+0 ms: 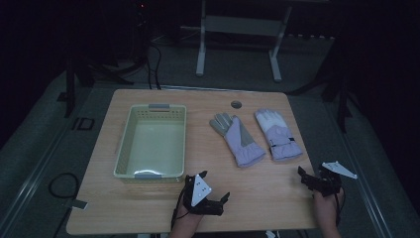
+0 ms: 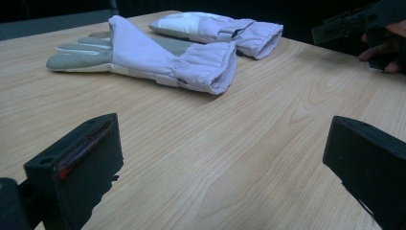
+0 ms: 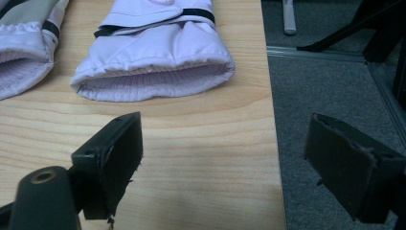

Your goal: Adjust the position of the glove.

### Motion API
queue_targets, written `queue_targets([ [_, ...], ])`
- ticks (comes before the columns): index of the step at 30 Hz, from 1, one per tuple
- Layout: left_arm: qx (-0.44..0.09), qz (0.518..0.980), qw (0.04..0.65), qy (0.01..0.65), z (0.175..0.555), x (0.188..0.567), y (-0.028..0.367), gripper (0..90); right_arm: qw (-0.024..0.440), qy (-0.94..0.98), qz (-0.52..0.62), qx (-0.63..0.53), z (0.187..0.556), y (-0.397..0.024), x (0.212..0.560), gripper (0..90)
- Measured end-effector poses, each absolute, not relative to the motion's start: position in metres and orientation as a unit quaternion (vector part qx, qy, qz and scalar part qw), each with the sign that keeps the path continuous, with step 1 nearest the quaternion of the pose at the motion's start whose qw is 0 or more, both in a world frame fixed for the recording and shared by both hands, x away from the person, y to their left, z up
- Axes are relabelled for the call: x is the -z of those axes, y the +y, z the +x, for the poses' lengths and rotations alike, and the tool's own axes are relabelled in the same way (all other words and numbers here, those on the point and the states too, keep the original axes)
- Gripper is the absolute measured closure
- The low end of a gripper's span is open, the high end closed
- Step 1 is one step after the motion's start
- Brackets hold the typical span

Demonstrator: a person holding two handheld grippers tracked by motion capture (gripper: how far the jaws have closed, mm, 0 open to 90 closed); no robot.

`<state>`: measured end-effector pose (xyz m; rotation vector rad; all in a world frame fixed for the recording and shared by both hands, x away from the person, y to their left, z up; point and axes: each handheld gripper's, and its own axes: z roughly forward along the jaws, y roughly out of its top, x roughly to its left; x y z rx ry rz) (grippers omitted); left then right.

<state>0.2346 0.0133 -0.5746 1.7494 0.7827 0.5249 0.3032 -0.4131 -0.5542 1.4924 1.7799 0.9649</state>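
Two lilac winter gloves lie flat at the table's middle right, cuffs toward me. The left glove [image 1: 236, 140] [image 2: 158, 60] lies grey palm up; the right glove [image 1: 278, 135] [image 2: 220, 26] [image 3: 153, 57] has a white back and a black strap. My left gripper [image 1: 215, 186] [image 2: 220, 158] rests open near the front edge, pointing at the gloves with bare wood between its jaws. My right gripper [image 1: 306, 178] [image 3: 230, 158] is open at the front right, just short of the right glove's cuff, one jaw past the table's edge.
A pale green plastic basket [image 1: 120, 148] stands empty on the left half of the wooden table [image 1: 257, 188]. A small round grommet [image 1: 236, 104] sits near the far edge. Grey carpet [image 3: 330, 96] lies beyond the right edge, with desk legs behind.
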Motion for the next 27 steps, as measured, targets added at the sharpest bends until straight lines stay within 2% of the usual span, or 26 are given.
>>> queue_targets([
  [20, -0.228, 0.737, 0.542, 0.333, 0.235, 0.574, 0.012, 0.3, 0.311, 0.694, 0.551, -0.344, 0.305, -0.408, 0.554, 13.3],
  [27, -0.228, 0.739, 0.541, 0.331, 0.234, 0.574, 0.012, 0.2, 0.279, 0.700, 0.558, -0.347, 0.308, -0.409, 0.531, 12.6],
])
